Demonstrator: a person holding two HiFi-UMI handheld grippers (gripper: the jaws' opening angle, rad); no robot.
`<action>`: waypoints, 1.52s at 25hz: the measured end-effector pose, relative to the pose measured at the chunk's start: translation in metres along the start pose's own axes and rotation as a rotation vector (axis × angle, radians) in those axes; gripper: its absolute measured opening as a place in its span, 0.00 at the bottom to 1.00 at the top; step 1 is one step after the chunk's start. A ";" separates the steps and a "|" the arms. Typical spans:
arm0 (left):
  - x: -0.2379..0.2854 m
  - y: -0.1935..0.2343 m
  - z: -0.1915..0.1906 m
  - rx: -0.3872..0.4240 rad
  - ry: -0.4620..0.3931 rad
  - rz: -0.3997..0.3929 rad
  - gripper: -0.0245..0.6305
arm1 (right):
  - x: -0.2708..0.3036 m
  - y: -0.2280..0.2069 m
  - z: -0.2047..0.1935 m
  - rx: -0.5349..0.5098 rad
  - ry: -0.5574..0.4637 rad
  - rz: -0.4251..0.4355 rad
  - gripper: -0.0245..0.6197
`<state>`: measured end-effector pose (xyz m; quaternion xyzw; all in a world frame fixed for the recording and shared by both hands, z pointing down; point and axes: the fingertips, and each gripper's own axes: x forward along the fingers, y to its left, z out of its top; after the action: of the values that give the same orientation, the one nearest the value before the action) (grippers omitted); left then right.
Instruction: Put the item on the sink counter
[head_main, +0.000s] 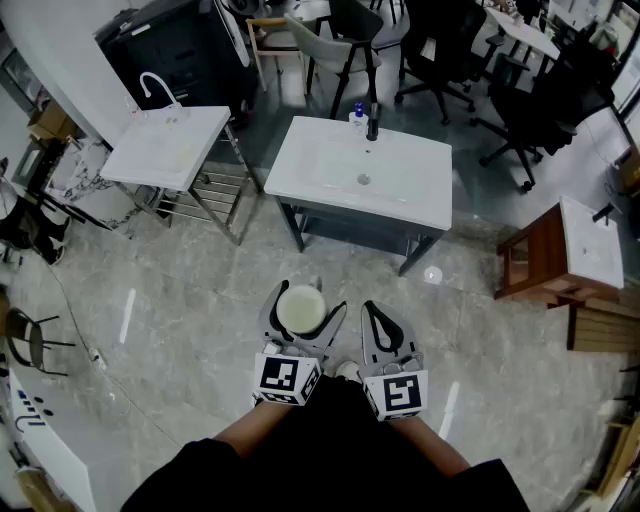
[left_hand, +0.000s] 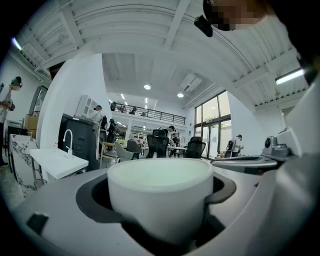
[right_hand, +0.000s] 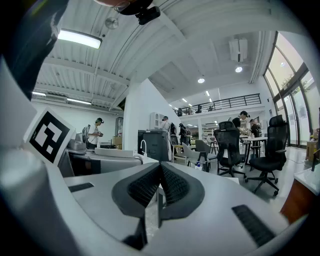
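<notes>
A white round cup (head_main: 300, 310) sits upright between the jaws of my left gripper (head_main: 301, 312), which is shut on it; in the left gripper view the cup (left_hand: 161, 195) fills the space between the dark pads. Beside it on the right, my right gripper (head_main: 377, 322) is shut with nothing held, its ribbed pads (right_hand: 161, 187) pressed together. Both grippers hang over the floor, short of the white sink counter (head_main: 400, 195) ahead. A blue-topped bottle (head_main: 358, 117) and a dark faucet (head_main: 373, 122) stand at the counter's far edge.
A second white sink unit (head_main: 165, 150) with a curved faucet stands to the left over a metal rack. At the right stands a wooden cabinet with a basin (head_main: 560, 255). Black office chairs (head_main: 520, 110) crowd the back. The floor is grey marble tile.
</notes>
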<state>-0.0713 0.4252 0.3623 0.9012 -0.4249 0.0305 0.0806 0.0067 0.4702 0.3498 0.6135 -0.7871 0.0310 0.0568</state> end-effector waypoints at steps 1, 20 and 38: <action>0.001 -0.004 -0.001 -0.002 -0.002 0.003 0.73 | -0.004 -0.002 -0.004 0.020 0.014 0.012 0.09; 0.043 0.002 -0.009 0.017 0.003 0.002 0.73 | -0.001 -0.055 -0.027 0.115 0.008 -0.015 0.09; 0.209 0.137 0.012 -0.060 0.043 -0.068 0.73 | 0.205 -0.109 -0.001 0.093 0.061 -0.041 0.09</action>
<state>-0.0438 0.1789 0.3923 0.9113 -0.3930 0.0343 0.1176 0.0627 0.2464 0.3752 0.6304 -0.7698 0.0852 0.0530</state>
